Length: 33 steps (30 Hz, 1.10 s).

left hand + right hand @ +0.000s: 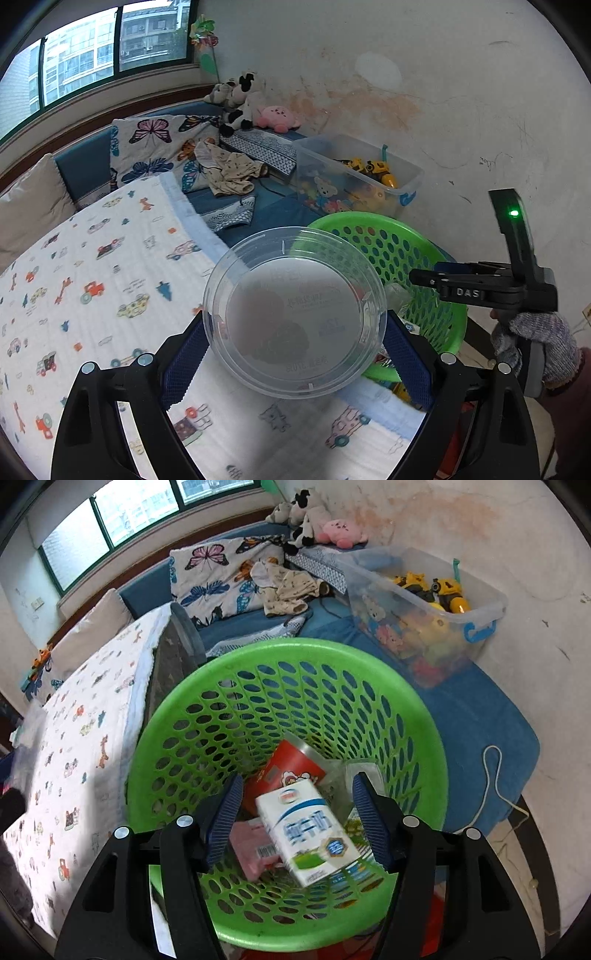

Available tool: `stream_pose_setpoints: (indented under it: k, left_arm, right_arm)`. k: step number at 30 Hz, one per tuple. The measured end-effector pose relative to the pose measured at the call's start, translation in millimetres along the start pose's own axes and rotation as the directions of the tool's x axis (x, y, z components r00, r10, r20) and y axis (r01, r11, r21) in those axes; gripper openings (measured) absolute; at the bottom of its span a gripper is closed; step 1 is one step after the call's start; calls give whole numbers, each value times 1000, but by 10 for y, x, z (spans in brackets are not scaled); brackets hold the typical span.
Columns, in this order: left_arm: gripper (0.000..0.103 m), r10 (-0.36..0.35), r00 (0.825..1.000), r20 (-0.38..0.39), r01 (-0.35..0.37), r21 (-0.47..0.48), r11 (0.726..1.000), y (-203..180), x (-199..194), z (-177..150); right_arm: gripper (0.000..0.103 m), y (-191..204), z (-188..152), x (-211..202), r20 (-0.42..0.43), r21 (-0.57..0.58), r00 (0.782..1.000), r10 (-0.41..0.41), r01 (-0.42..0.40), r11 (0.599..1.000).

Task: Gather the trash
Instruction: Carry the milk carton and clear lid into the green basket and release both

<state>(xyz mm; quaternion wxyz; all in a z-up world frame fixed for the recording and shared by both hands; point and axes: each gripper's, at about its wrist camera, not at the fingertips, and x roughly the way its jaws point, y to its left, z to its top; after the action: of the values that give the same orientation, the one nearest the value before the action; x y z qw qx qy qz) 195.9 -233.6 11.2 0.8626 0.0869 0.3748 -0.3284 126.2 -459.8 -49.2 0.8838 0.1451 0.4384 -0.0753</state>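
A bed [92, 258] covered with a white quilt printed with little cars and animals fills the left of the room, running up to a butterfly-patterned blanket [159, 147] under the window. Against the stained wall sits a clear plastic storage box [424, 620] full of toys. At the bed's near corner stands a round green perforated plastic basket [288, 716], its rim close against the quilt's edge. Inside it lie a red cylindrical can [291, 768], a pink packet [251, 845] and some crumpled clear wrapping. The left tool [295, 354] pinches a clear round plastic container [295, 310] by its sides between its blue pads, holding it above the bed's edge just beside the basket. The right tool [295, 823], held by a gloved hand [535, 343], hangs over the basket's mouth with its fingers spread apart; a white and blue milk carton [310, 830] lies tilted between them, touching neither pad as far as I can see, over the other trash in the basket
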Motion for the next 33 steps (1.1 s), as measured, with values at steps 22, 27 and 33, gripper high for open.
stream_pose_setpoints:
  k: [22, 27, 33]
  left_arm:
    - [88, -13, 994, -109, 19, 53, 998, -544, 697, 27]
    - [89, -18, 992, -125, 23, 44, 999, -575, 786, 33]
    - [89, -29, 990, -137, 33, 32, 999, -600, 858, 28]
  right_arm:
    - [73, -151, -370, -510, 111, -1, 994, -15, 15, 1000]
    - [77, -166, -443, -560, 135, -5, 991, -22, 23, 1000]
    - [83, -150, -515, -607, 165, 3, 985, -40, 40, 999]
